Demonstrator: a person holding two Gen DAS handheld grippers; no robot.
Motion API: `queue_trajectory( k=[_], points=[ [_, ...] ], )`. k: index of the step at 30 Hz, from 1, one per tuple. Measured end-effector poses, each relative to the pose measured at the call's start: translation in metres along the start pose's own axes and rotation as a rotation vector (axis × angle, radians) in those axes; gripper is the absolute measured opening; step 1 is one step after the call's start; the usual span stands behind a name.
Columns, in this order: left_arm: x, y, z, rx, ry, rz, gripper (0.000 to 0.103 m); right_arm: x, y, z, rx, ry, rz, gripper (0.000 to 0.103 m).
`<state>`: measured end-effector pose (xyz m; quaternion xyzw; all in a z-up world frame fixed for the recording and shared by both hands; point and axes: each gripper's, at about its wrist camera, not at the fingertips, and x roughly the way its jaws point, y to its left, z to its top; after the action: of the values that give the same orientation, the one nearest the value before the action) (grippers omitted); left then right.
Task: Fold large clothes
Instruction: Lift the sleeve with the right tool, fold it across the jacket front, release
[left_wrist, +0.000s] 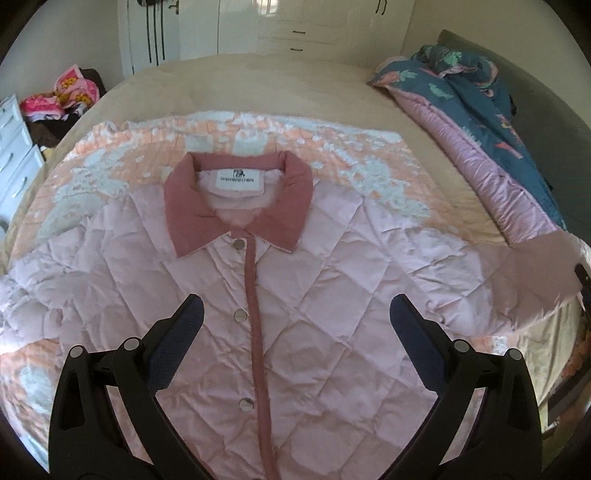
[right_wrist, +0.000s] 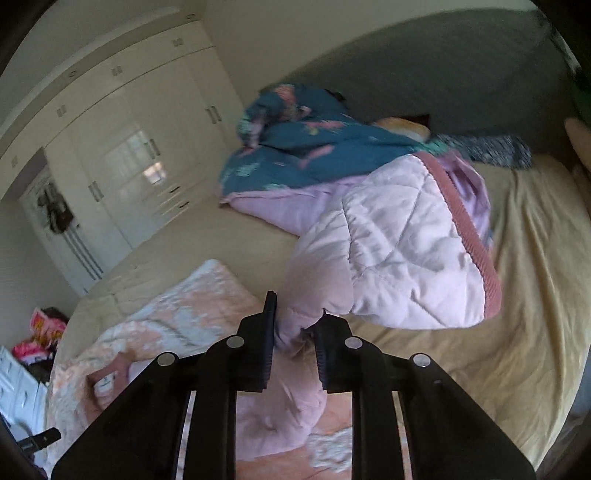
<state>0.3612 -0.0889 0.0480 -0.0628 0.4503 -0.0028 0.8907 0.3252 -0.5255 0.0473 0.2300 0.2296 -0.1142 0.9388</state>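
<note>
A pink quilted jacket (left_wrist: 295, 295) lies face up on a peach patterned blanket (left_wrist: 110, 166) spread over the bed (left_wrist: 258, 81), its darker pink collar (left_wrist: 236, 206) toward the wardrobe (left_wrist: 280, 26) and its snap front closed. The left gripper (left_wrist: 295, 325) hovers over the chest with its fingers spread wide and nothing between them. The right gripper (right_wrist: 295, 332) has its fingers closed tight on a pinch of the jacket's sleeve (right_wrist: 388, 251), which is lifted off the bed with its ribbed cuff (right_wrist: 476, 251) hanging free above the beige sheet; a blue flowered duvet (right_wrist: 314, 147) lies bunched behind it. The step in hand looks like the first fold: bringing the right sleeve in across the body. The next move probably calls for carrying the sleeve over the front and laying it flat along the snap line, with the left gripper likely pressing or steadying the chest so that the slippery quilted cloth does not slide or bunch.
</note>
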Motion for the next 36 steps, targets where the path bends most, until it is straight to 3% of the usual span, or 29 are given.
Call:
queue_trajectory(
  k=[9,23,36],
  points=[
    [-0.046,0.028,0.005,-0.022,-0.071,-0.010,0.095,-0.026,0.074,0.014,-0.130,-0.038,0.083,0.018],
    [-0.064,0.088,-0.005,-0.104,-0.069,-0.020,0.095,-0.045,0.172,-0.008,-0.288,-0.050,0.166,0.018],
    [-0.070,0.144,-0.011,-0.172,-0.072,-0.005,0.095,-0.044,0.235,-0.035,-0.369,-0.023,0.237,0.018]
  ],
)
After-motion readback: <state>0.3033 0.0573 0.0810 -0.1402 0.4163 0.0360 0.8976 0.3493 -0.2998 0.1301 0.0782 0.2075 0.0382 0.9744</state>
